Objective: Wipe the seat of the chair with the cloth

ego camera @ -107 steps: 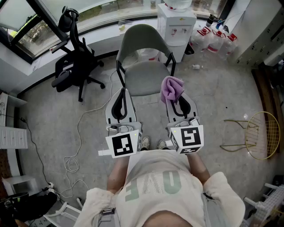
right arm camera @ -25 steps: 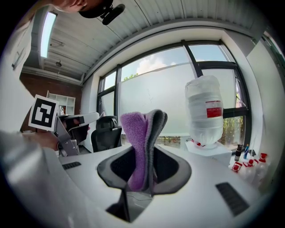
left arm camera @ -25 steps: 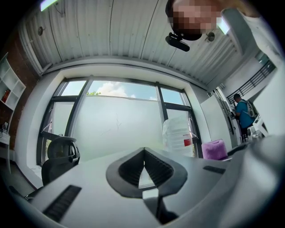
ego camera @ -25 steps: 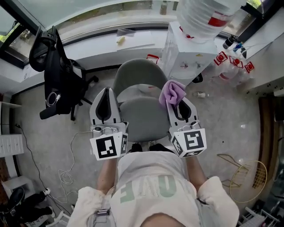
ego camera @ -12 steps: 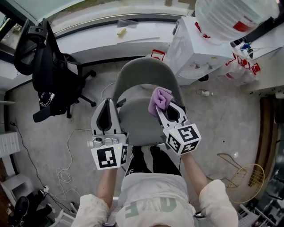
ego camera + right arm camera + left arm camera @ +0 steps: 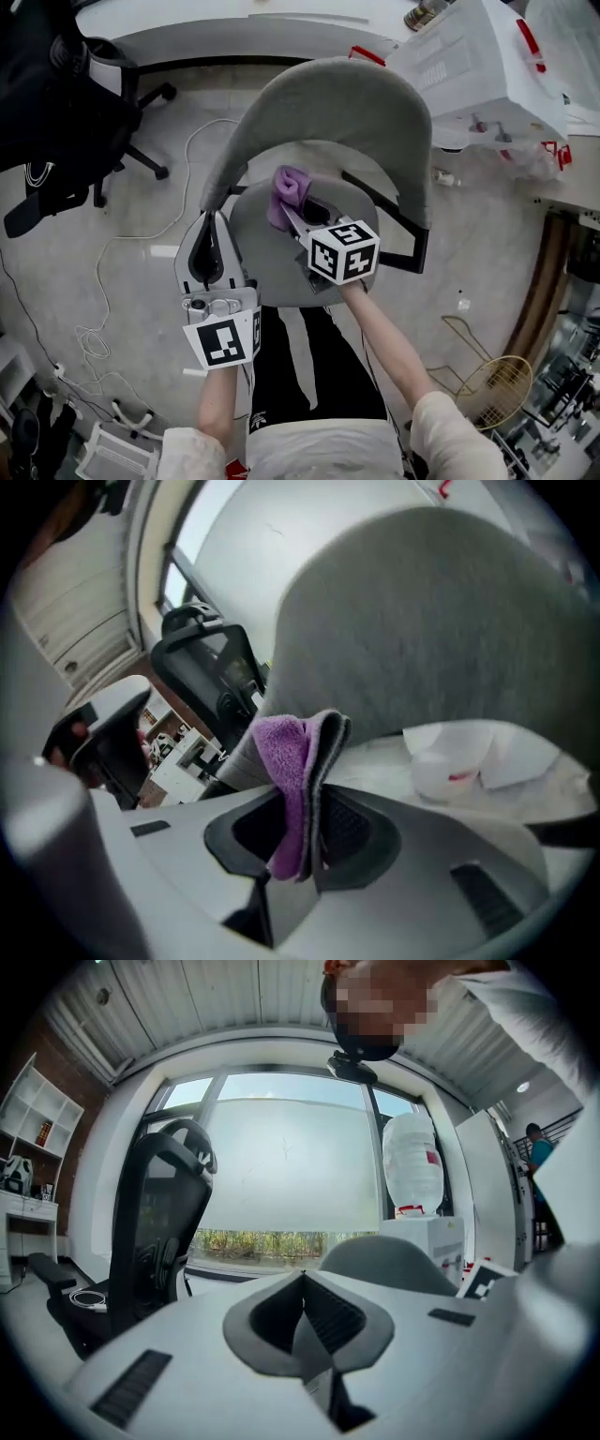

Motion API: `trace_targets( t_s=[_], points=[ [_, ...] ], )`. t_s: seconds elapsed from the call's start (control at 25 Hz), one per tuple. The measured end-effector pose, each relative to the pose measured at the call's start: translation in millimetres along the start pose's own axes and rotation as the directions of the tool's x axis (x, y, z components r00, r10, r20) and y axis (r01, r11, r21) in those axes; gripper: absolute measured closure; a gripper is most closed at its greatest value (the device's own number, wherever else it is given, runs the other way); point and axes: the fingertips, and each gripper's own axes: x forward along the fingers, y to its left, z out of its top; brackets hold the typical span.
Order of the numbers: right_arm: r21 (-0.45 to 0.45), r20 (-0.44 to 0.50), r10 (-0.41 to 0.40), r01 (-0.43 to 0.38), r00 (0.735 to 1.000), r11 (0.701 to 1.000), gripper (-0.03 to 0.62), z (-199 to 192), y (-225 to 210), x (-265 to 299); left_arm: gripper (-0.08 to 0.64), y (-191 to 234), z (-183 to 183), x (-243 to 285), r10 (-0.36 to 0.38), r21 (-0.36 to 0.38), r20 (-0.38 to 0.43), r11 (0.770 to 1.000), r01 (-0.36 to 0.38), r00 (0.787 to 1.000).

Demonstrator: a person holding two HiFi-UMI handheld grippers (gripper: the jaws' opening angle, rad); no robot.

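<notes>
The grey chair has a curved backrest (image 6: 328, 103) and a round seat (image 6: 253, 248) right below me. A purple cloth (image 6: 289, 195) lies bunched on the seat's rear middle, and my right gripper (image 6: 292, 214) is shut on it, angled in from the right. The right gripper view shows the cloth (image 6: 292, 761) sticking up from between the jaws of that gripper (image 6: 305, 841), with the backrest (image 6: 441, 621) close behind. My left gripper (image 6: 207, 223) is shut and holds nothing, level beside the seat's left edge. Its jaws meet in the left gripper view (image 6: 302, 1283).
A black office chair (image 6: 56, 103) stands at the far left and a white water dispenser (image 6: 487, 66) at the far right. A cable (image 6: 103, 272) loops over the floor on the left. A gold wire basket (image 6: 492, 384) sits at the right. My legs stand against the seat's front.
The view has closed in over the chair. My right gripper has carried the cloth left and down to the seat. The left gripper stays by the seat's left side.
</notes>
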Motion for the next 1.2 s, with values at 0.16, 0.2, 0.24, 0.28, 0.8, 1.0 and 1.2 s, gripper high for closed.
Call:
trace_targets(
  t_s=[0.16,0.2,0.24,0.28,0.8,1.0,1.2],
  points=[
    [0.109,-0.136,0.003,0.012,0.991,0.994,0.496,-49,-19,56,0.548,8,-45,-10,0.025,-0.025,-0.045,0.999,-0.026,0.999],
    [0.123,-0.16,0.006,0.014,0.987,0.992,0.497,-56,-20,69,0.548,11,-53,-11,0.028,-0.026,-0.049,0.999,-0.029,0.998],
    [0.136,-0.183,0.015,0.01,0.983,0.991,0.497,-63,-19,81,0.548,14,-60,-12,0.031,-0.026,-0.052,0.999,-0.033,0.998],
    [0.149,-0.208,0.027,0.005,0.978,0.989,0.497,-70,-17,91,0.548,17,-67,-13,0.036,-0.026,-0.058,0.999,-0.038,0.998],
    [0.237,-0.399,0.036,0.065,0.916,0.969,0.497,-106,-13,154,0.548,22,-83,-12,0.038,-0.054,-0.074,0.998,-0.042,0.997],
    [0.208,-0.418,0.009,0.086,0.908,0.974,0.497,-111,-25,145,0.548,23,-83,-14,0.056,-0.062,-0.085,0.996,-0.061,0.995],
    [0.171,-0.428,-0.036,0.12,0.903,0.978,0.497,-111,-50,126,0.548,19,-79,-13,0.058,-0.053,-0.087,0.997,-0.062,0.995]
  ],
)
